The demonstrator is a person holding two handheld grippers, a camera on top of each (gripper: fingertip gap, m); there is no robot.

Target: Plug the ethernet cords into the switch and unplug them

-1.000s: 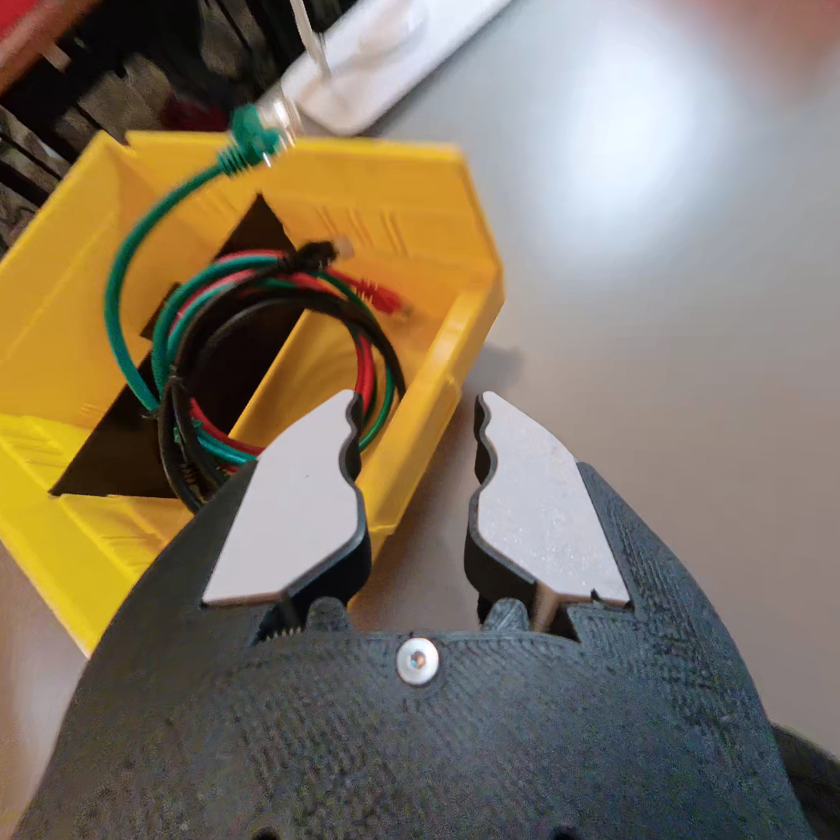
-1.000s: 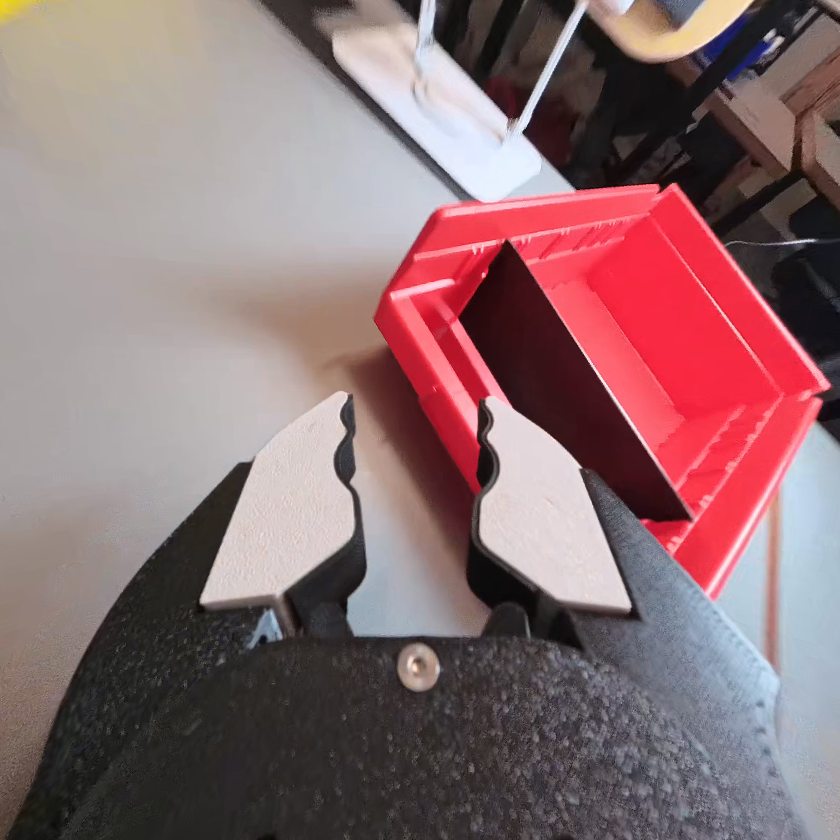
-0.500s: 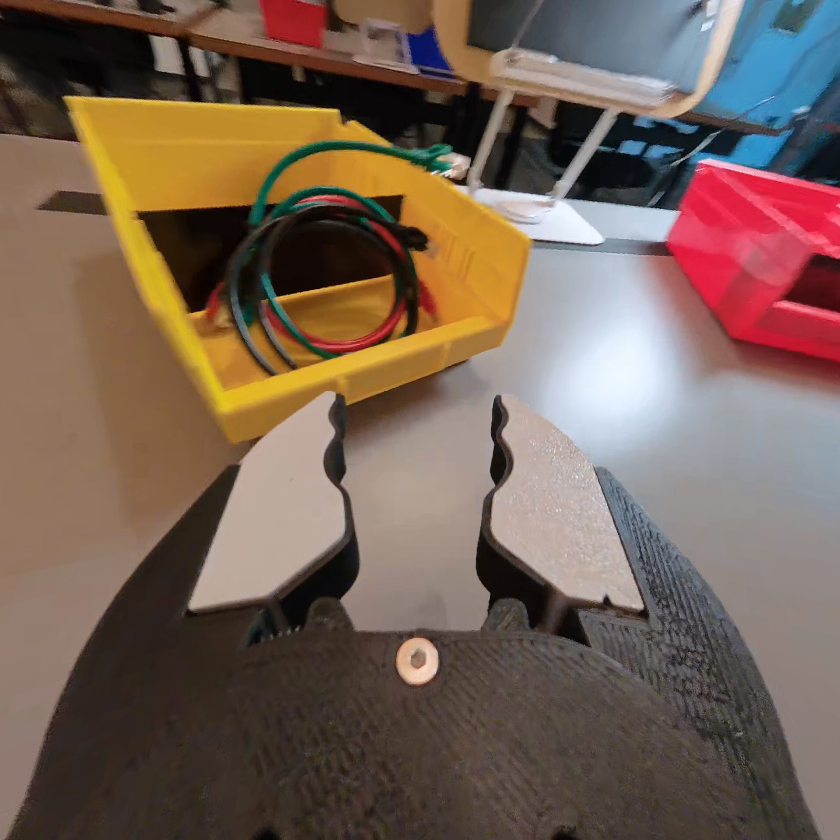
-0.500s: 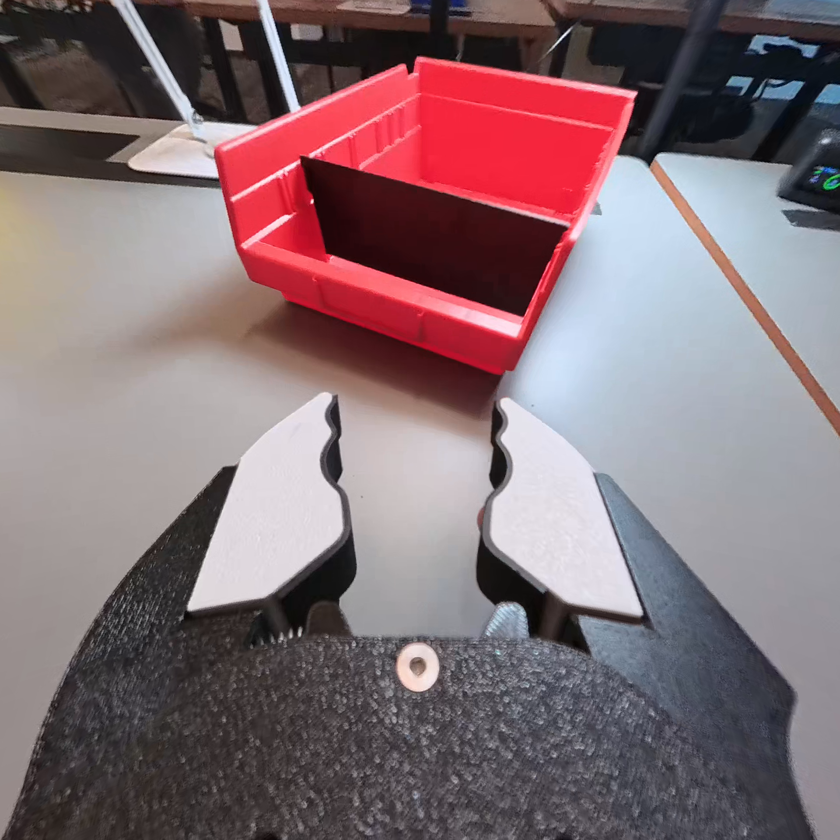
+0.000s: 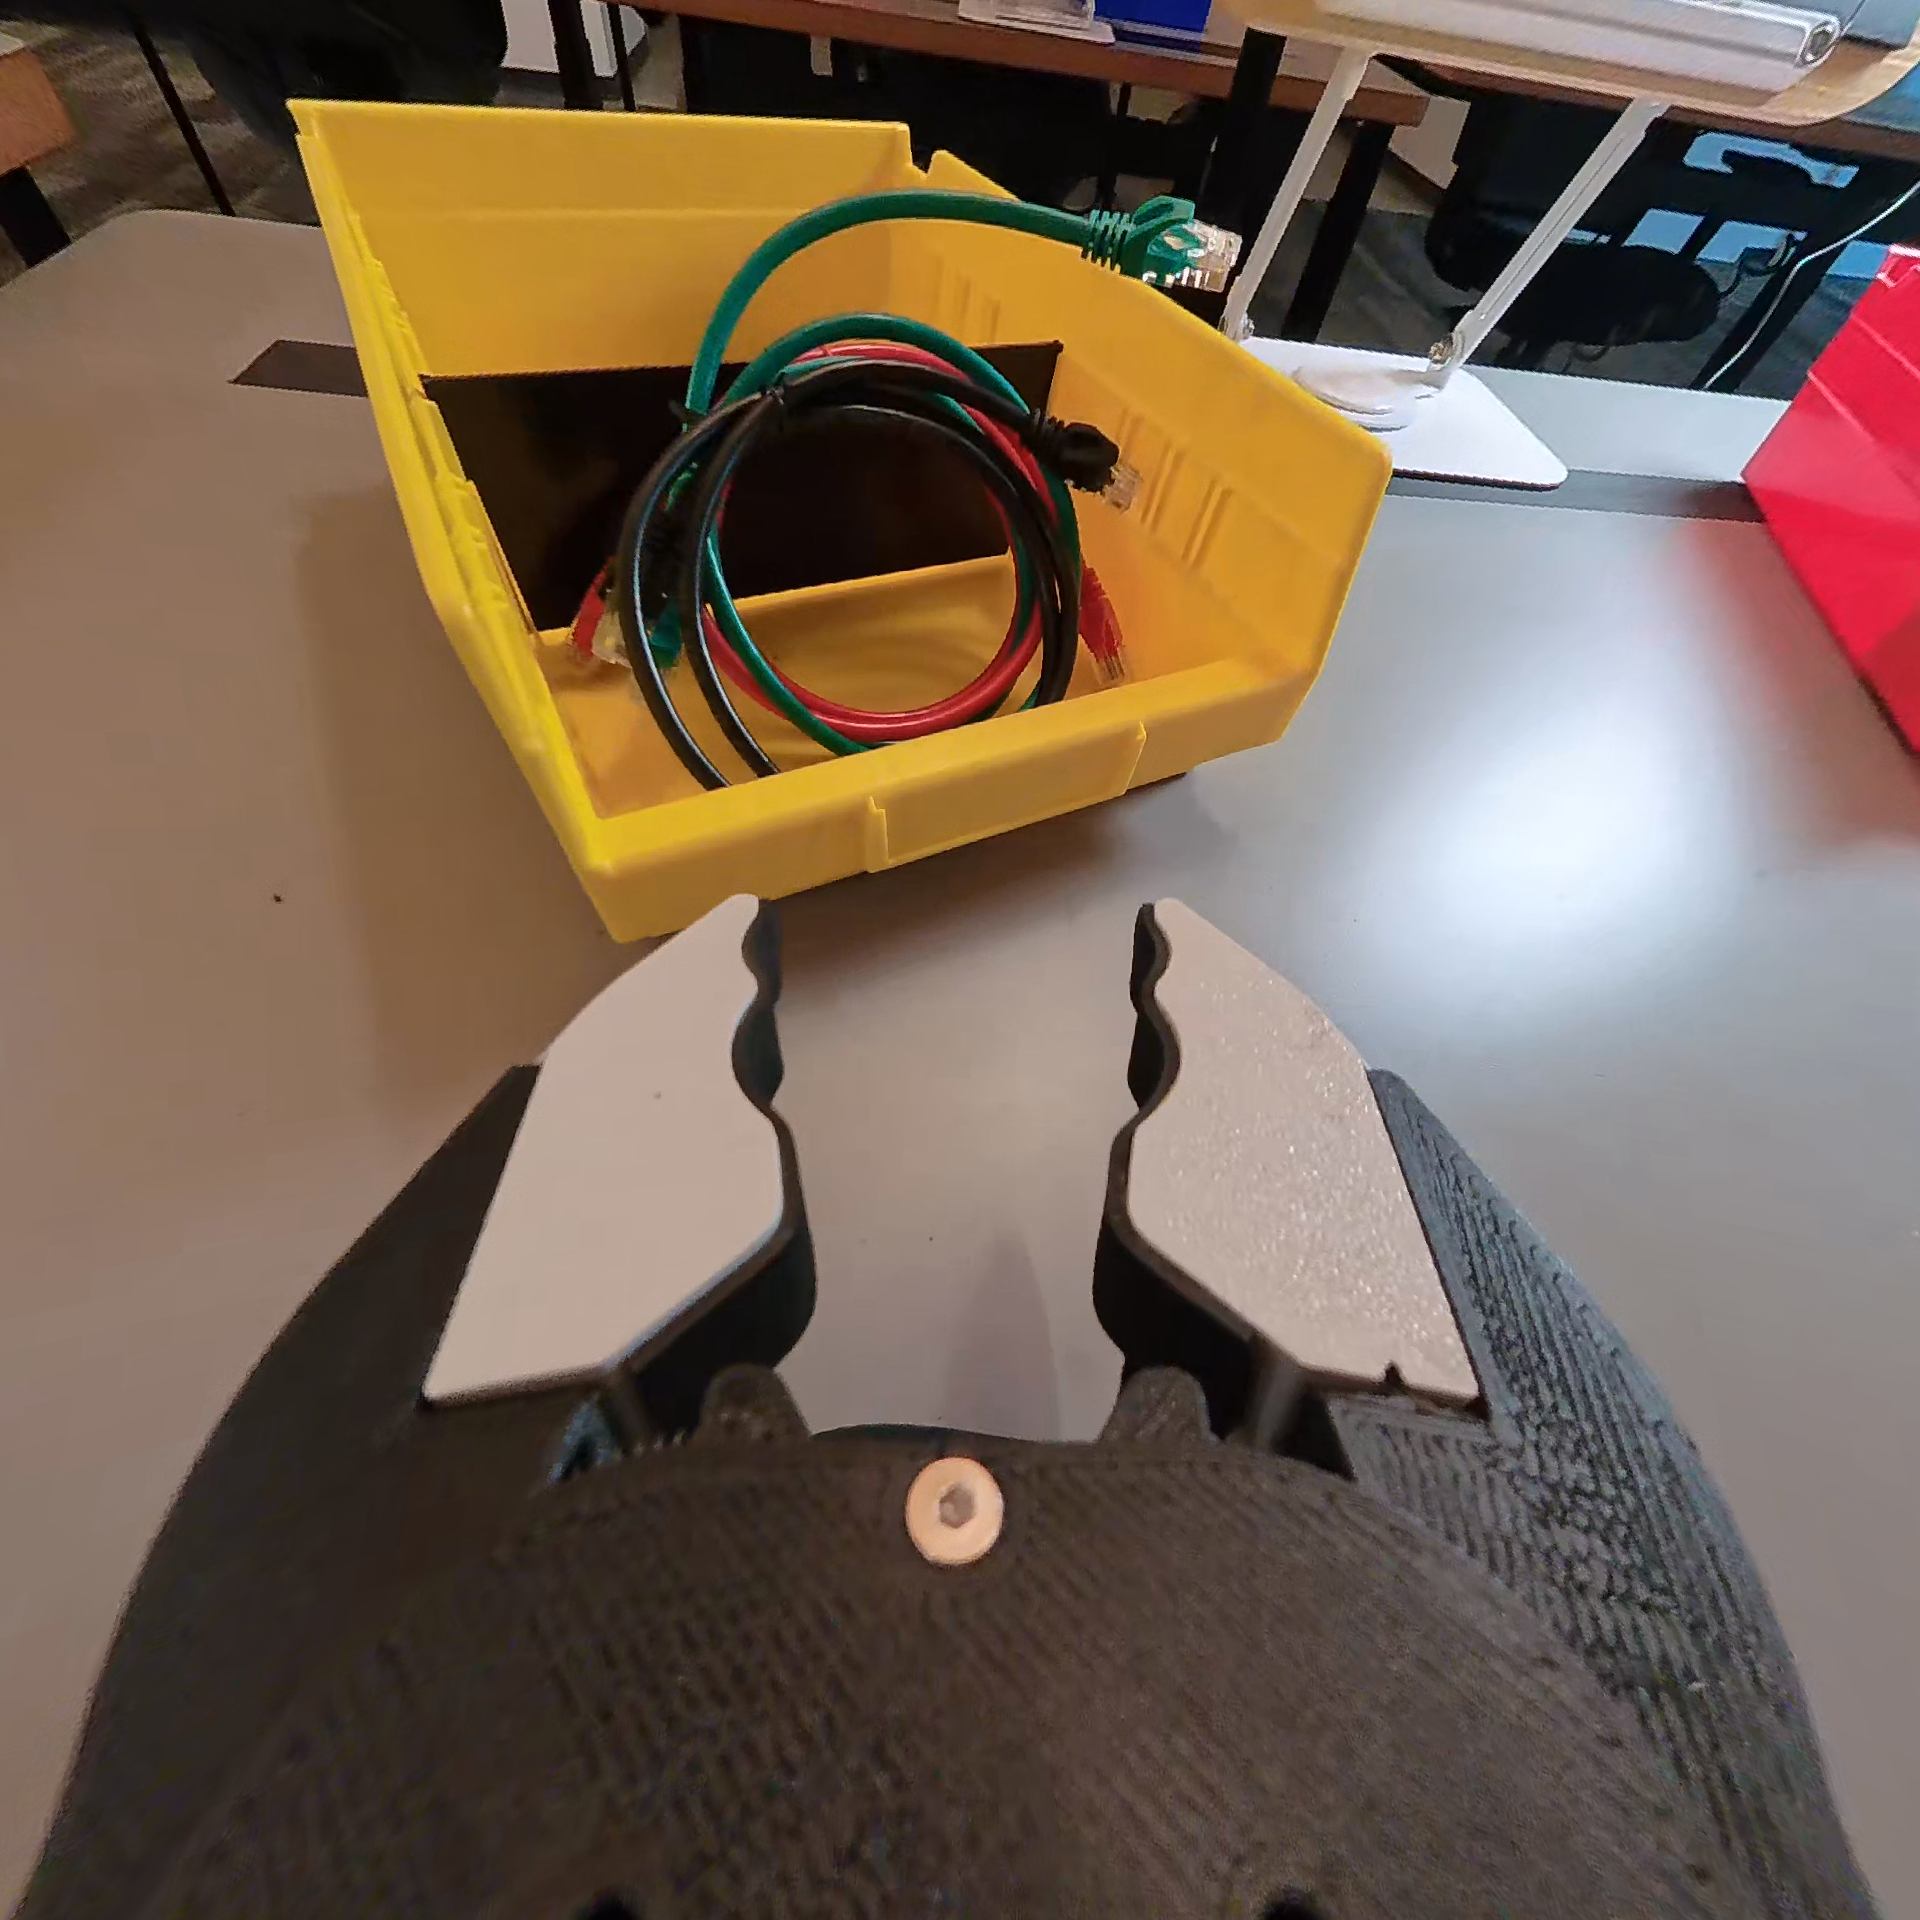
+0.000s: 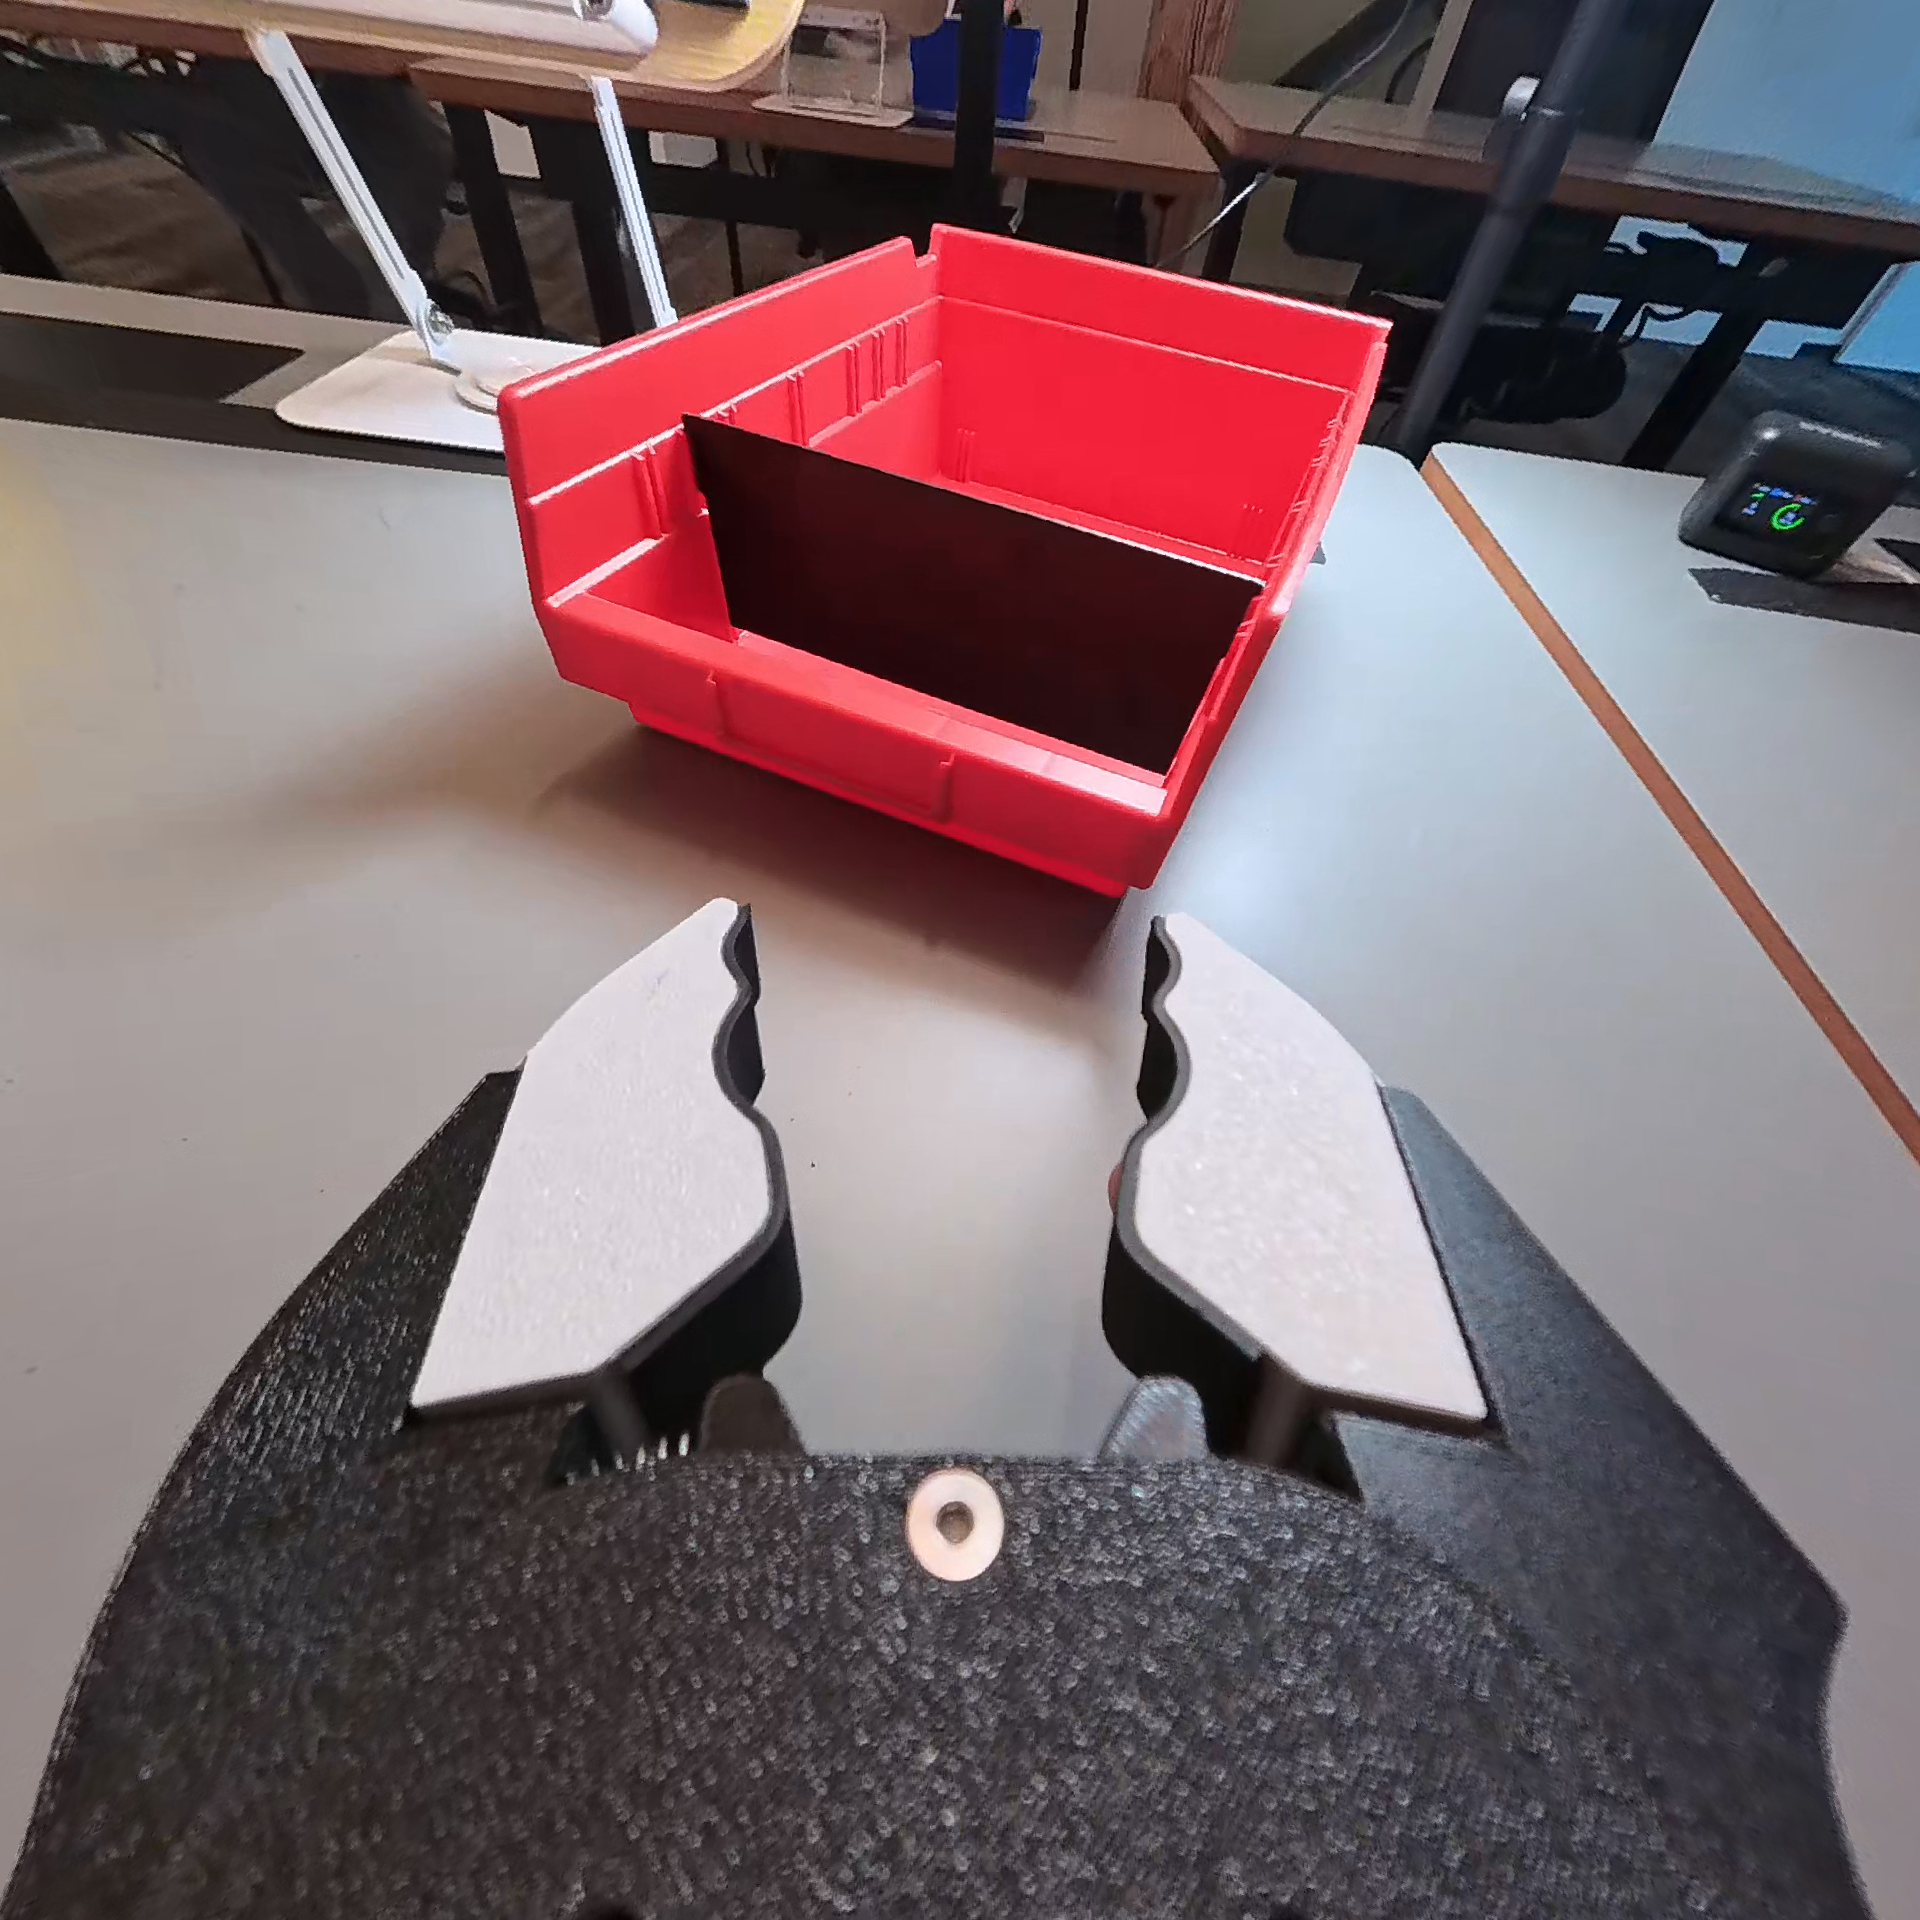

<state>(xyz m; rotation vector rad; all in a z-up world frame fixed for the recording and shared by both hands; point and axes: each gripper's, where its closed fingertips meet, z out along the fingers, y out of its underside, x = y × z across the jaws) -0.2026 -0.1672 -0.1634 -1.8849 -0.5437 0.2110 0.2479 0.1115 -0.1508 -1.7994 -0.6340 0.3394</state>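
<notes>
A yellow bin (image 5: 997, 821) stands on the grey table in the left wrist view. Inside it lies a coil of green, red and black ethernet cords (image 5: 862, 582) against a black divider. One green plug (image 5: 1174, 244) sticks up past the bin's right wall. My left gripper (image 5: 951, 920) is open and empty, just in front of the bin's front wall. In the right wrist view a red bin (image 6: 831, 717) with a black divider (image 6: 977, 613) shows no contents. My right gripper (image 6: 945, 920) is open and empty, just in front of it. No switch is in view.
The red bin's corner also shows at the right edge of the left wrist view (image 5: 1860, 468). A white lamp base (image 5: 1455, 436) stands behind the bins, also in the right wrist view (image 6: 405, 395). A small black device with a lit screen (image 6: 1787, 499) sits on the neighbouring table at right. The grippers' ends are close to 55 cm from one another. From my left tips it is roughly 20 cm to the green plug (image 5: 1174, 244); from my right, 45 cm.
Both grippers have swung from tilted, close views over the bins to level views a little back from their front walls. Both have stayed open, with the jaws a little wider.
</notes>
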